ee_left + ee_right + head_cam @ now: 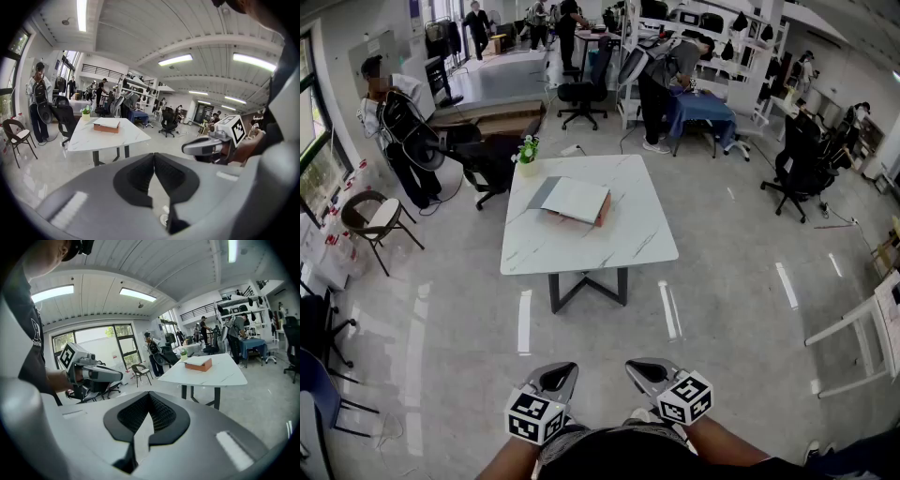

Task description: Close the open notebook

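The open notebook (572,199) lies on a brownish block near the far side of a white marble table (591,251), white pages up and one grey leaf folded out to the left. It also shows small and distant as the notebook (107,123) in the left gripper view and the notebook (199,361) in the right gripper view. My left gripper (559,373) and right gripper (643,369) are held close to my body, far short of the table. Both are shut with nothing in them: left gripper (153,156), right gripper (149,394).
A small potted plant (527,150) stands at the table's far left corner. A black office chair (487,159) and a person (394,122) are beyond the table on the left, with a folding chair (380,220) nearer. Another white table (874,321) stands at right.
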`<state>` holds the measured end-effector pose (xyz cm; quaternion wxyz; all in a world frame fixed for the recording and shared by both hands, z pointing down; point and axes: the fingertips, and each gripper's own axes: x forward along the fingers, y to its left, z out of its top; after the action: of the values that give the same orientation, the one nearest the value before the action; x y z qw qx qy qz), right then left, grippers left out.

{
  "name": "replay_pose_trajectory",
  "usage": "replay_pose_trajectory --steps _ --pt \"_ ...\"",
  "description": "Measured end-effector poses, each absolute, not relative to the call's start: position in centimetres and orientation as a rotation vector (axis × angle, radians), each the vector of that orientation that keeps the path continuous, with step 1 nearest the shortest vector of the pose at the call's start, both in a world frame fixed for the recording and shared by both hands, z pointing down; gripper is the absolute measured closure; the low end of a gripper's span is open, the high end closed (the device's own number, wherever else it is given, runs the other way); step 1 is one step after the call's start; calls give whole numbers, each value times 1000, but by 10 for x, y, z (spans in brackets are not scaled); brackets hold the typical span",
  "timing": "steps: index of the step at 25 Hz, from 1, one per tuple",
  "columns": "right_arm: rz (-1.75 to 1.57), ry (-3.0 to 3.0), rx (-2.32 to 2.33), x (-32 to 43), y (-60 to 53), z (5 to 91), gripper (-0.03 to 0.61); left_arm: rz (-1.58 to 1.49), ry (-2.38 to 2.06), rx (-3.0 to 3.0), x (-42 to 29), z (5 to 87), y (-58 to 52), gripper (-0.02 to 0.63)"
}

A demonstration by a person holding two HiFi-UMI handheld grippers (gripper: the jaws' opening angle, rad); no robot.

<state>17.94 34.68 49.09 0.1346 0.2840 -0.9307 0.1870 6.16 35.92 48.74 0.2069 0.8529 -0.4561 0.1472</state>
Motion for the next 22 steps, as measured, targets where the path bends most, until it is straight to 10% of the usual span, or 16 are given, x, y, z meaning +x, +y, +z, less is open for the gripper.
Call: replay_pose_trajectory --steps 22 --pt "507 -2703 824 166 343 490 578 409 -1251 2384 57 489 350 555"
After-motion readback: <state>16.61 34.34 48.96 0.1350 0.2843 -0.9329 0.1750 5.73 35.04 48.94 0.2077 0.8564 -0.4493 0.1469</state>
